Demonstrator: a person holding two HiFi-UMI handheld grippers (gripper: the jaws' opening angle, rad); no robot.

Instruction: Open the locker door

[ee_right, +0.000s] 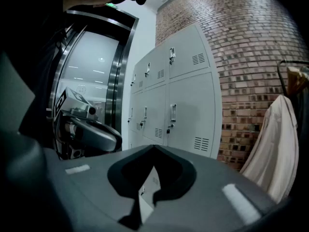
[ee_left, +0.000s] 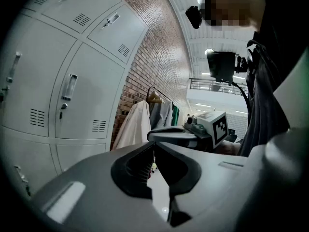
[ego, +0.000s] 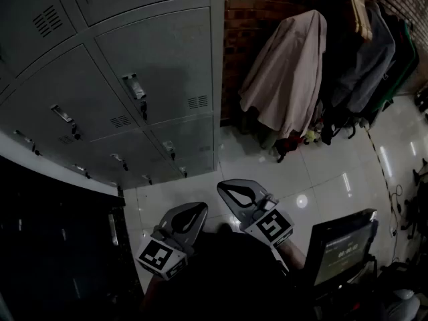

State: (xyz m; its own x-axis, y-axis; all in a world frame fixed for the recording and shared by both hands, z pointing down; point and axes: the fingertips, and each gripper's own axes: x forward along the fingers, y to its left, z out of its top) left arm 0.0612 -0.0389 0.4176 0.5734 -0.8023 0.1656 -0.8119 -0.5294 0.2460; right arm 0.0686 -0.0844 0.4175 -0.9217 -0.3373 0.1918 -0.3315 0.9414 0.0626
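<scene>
Head view: two grippers, left gripper [ego: 200,208] and right gripper [ego: 224,187], are hovering side by side, low over a glossy tiled floor [ego: 321,172]. Grey locker doors [ego: 167,72] are standing shut at the far left, and coats [ego: 287,72] are hanging against a brick wall.

Left gripper view: its jaws are pressing together, empty.

Right gripper view: its jaws are likewise meeting on nothing.

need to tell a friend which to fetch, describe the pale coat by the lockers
Start at the grey lockers, then the brick wall to their right. The first garment hanging there is the beige coat; the jackets beyond it are mostly dark.
</scene>
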